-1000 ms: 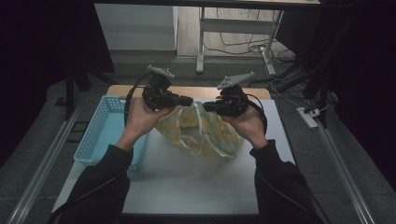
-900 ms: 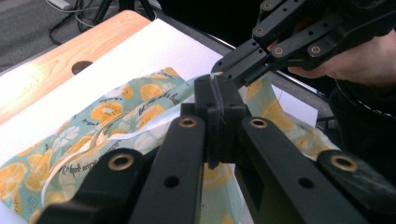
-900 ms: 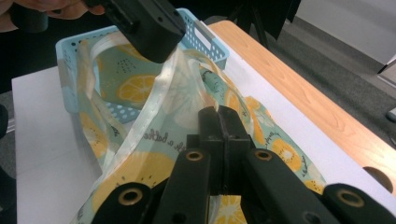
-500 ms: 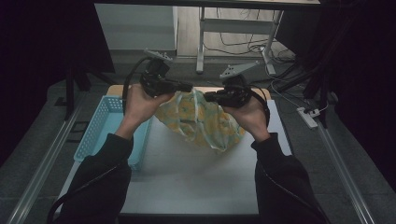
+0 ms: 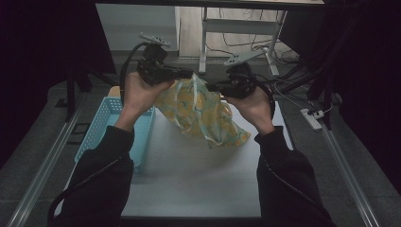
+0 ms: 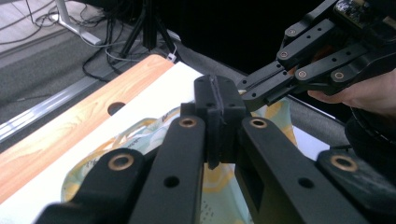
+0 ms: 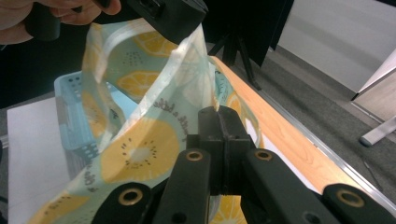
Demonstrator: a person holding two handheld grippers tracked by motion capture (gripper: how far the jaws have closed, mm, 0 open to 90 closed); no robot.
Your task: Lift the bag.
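With the left gripper (image 5: 185,74) and right gripper (image 5: 213,87) both clamped on the fruit-print bag (image 5: 203,113), its top edge is best kept taut and raised clear of the worktop (image 5: 189,179).

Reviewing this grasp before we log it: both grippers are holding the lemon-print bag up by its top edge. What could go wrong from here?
1. Both the left gripper and the right gripper pinch only a thin strip of the bag rim; the slick film could slip out.
2. Pulling the two apart may tear or stretch the rim.
3. The bag's bottom corner hangs low over the table and beside the blue basket; swinging it could snag.
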